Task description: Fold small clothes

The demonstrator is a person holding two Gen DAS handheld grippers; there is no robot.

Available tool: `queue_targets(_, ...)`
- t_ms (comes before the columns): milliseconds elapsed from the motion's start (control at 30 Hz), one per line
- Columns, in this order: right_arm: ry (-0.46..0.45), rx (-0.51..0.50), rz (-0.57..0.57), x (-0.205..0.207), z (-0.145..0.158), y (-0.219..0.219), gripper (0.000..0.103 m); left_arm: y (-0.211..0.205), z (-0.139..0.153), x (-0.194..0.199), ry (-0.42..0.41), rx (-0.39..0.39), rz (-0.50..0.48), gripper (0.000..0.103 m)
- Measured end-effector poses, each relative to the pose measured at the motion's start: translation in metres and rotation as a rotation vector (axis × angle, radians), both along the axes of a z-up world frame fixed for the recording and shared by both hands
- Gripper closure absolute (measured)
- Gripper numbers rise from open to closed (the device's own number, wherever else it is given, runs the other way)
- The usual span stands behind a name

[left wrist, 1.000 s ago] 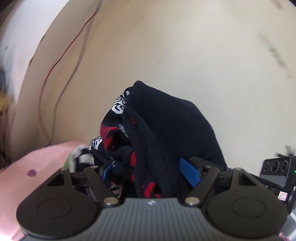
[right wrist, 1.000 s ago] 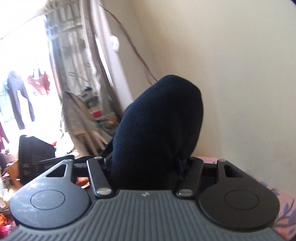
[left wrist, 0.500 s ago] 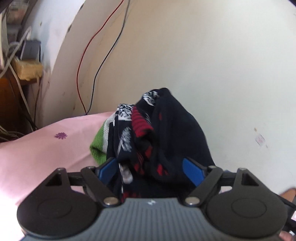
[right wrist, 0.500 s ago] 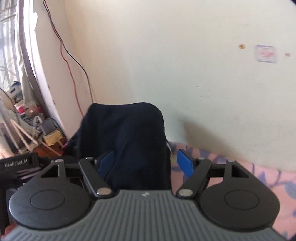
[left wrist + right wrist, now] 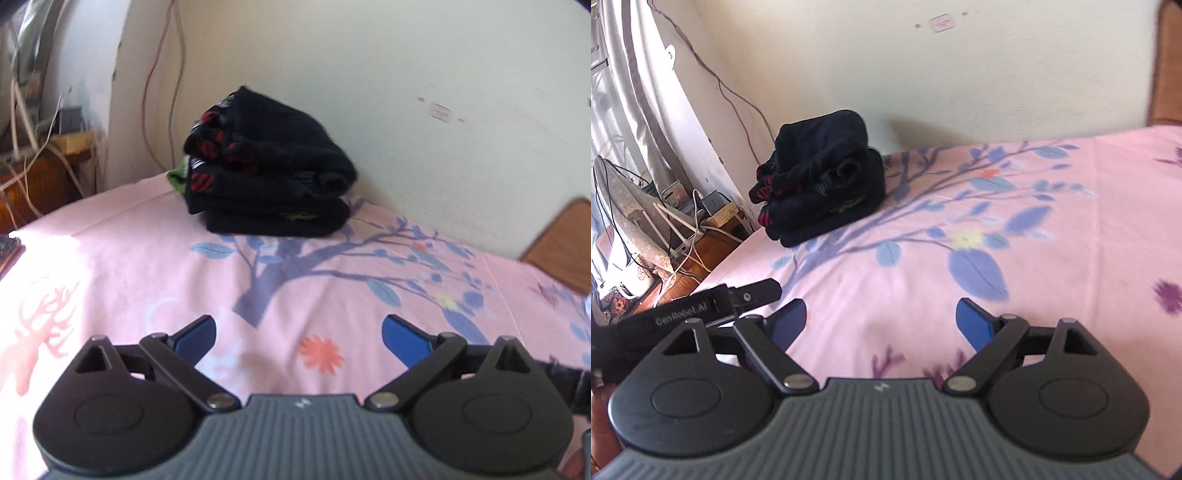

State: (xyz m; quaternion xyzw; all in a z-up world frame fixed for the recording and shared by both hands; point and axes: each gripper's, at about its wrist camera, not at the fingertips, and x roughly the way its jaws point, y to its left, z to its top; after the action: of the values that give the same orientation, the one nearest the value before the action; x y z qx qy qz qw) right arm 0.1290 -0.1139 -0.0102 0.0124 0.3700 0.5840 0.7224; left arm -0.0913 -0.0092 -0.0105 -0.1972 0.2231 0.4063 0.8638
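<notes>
Pink bedsheet [image 5: 147, 266], left gripper [image 5: 299, 336] and right gripper [image 5: 881, 321] opening, empty

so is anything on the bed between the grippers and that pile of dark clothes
Nothing visible. Only bare pink sheet lies between the left gripper, the right gripper and the pile by the wall. Both sets of jaws are opening, with nothing between them.

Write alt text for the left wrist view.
A stack of folded dark navy clothes with red and white patterning sits on a pink bedsheet printed with a blue tree, against a cream wall. In the foreground, the left gripper has blue-padded fingers opening, nothing between them.
</notes>
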Motion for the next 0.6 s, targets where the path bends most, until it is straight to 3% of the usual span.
queue_targets(167,-0.037,0.024,-0.093,0.001,-0.006,-0.023,0.008,-0.033,0.001,0.011,0.088,0.146,-0.011,0.000)
queue_targets(267,-0.084,0.110,-0.161,-0.004,-0.003,-0.035,0.000,-0.045,0.002,0.011,0.092,0.235,0.007,0.000)
queue_targets(367,-0.150,0.156,-0.190,-0.011,0.000,-0.043,0.000,-0.056,0.004,0.006,0.063,0.304,0.031,0.000)
queue_targets(467,-0.202,0.145,-0.165,-0.018,0.003,-0.039,0.000,-0.056,0.007,0.001,0.037,0.307,0.057,0.000)
queue_targets(600,-0.204,0.146,-0.146,-0.017,0.003,-0.038,0.000,-0.051,0.006,0.001,0.040,0.276,0.067,0.000)
